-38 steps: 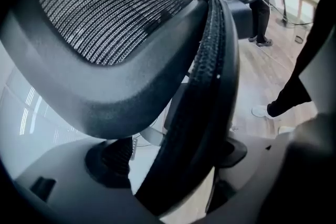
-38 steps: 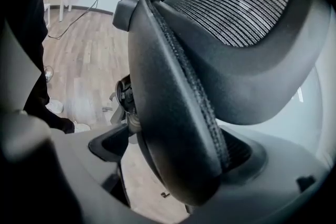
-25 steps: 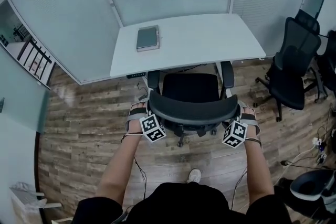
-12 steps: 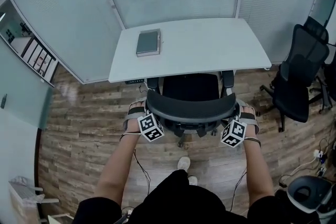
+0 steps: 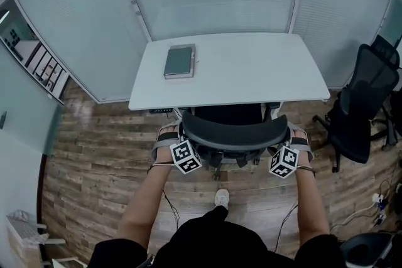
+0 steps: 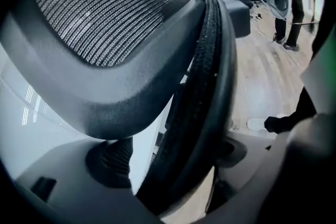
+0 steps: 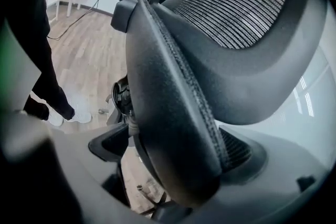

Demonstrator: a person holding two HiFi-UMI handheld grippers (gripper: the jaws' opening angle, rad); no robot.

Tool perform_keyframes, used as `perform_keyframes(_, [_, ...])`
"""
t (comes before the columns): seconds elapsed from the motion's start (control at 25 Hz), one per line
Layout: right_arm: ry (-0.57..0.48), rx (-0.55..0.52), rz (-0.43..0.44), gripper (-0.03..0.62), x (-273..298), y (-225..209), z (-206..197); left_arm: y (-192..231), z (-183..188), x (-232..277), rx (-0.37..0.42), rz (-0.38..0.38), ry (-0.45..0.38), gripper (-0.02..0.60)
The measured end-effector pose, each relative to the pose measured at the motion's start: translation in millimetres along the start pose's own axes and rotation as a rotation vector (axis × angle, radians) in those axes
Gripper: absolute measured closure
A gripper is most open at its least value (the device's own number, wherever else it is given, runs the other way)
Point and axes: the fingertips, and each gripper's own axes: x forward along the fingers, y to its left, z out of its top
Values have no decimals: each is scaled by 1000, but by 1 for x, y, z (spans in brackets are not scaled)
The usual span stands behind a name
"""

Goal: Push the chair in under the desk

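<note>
- Black mesh chair [image 5: 232,132]: stands at 6 o'clock of the white desk [image 5: 251,69], with the seat mostly under the top and the backrest outside.
- Left gripper [image 5: 174,142], right gripper [image 5: 290,146]: we have both clamped on the backrest rim.
- Remaining, we judge: a short final push.

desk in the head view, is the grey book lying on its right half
No, the grey book lies on the left part of the white desk, near its back edge.
</note>
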Motion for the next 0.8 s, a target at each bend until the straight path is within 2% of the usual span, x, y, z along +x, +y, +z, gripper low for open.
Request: perform_keyframes(0.8, [-17, -8, -1, 75, 86, -79, 6, 76, 18, 74, -27, 41, 1, 138])
